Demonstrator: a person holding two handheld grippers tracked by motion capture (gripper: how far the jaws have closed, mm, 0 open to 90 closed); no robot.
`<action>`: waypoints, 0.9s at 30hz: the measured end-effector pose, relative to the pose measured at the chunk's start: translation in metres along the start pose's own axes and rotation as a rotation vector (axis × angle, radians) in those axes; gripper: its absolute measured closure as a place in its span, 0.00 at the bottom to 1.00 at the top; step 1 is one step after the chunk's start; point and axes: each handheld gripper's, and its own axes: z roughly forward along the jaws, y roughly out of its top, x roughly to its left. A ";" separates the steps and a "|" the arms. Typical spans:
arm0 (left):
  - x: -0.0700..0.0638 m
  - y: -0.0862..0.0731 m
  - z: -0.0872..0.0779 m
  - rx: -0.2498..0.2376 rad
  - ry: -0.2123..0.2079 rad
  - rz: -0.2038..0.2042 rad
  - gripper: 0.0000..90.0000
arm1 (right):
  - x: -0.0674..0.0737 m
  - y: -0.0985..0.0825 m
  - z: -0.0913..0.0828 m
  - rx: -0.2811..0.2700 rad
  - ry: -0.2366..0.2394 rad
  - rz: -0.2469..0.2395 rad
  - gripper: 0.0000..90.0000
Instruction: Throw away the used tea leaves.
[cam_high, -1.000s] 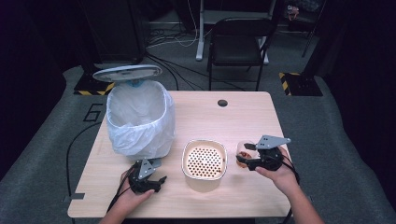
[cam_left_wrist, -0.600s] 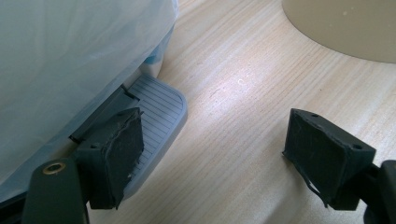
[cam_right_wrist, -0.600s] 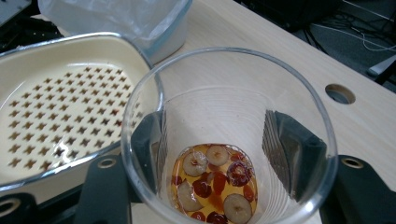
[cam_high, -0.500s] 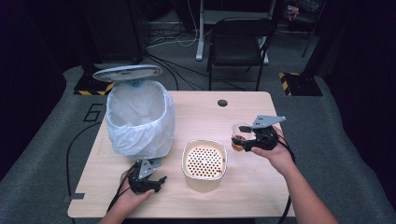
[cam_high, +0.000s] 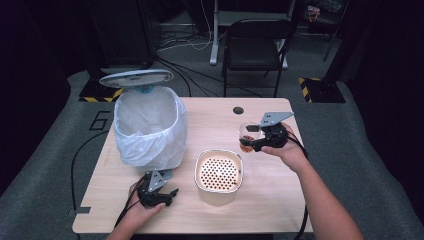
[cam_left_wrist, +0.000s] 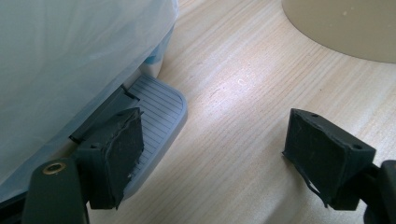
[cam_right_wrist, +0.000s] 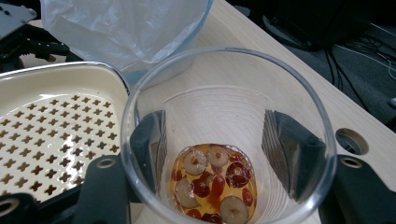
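While the left gripper (cam_high: 159, 194) rests near the front edge of the table (cam_high: 280, 200), just as it did a second ago, the right gripper (cam_high: 250, 135) has moved. It has carried the cup (cam_high: 246, 136) up and away from its earlier place beside the strainer (cam_high: 218, 173), and now holds it in the air over the right half of the table, beyond the strainer's far right corner.

Right gripper: jaws clamped on the cup's clear wall, one pad on each side, as the right gripper view shows. The cup (cam_right_wrist: 229, 135) stands upright. Amber liquid with red and pale fruit slices (cam_right_wrist: 212, 182) lies at its bottom; nothing appears spilled.

Left gripper: jaws apart, nothing between them. In the left gripper view one pad (cam_left_wrist: 114, 156) lies over the bin's grey pedal (cam_left_wrist: 156, 109); whether it presses down I cannot tell. The bin (cam_high: 150, 127), lined with a white bag, stands at the table's left with its lid (cam_high: 136, 78) raised.

Assessment: the lift is complete and the cup is in transit. With the lid open and the strainer sitting between cup and bin, the likely next step is to empty the cup, either through the strainer or into the bin. The grip looks secure; the main risk is tilting the cup too early.
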 end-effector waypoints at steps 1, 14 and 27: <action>0.000 0.000 0.000 -0.003 0.003 0.000 0.22 | 0.000 0.001 0.002 0.001 0.006 -0.004 0.45; 0.000 0.000 0.000 0.000 0.001 0.001 0.21 | -0.010 0.013 0.021 -0.006 0.042 -0.034 0.45; 0.000 0.000 0.000 0.001 -0.001 0.002 0.22 | -0.007 0.029 0.038 -0.002 0.065 -0.081 0.45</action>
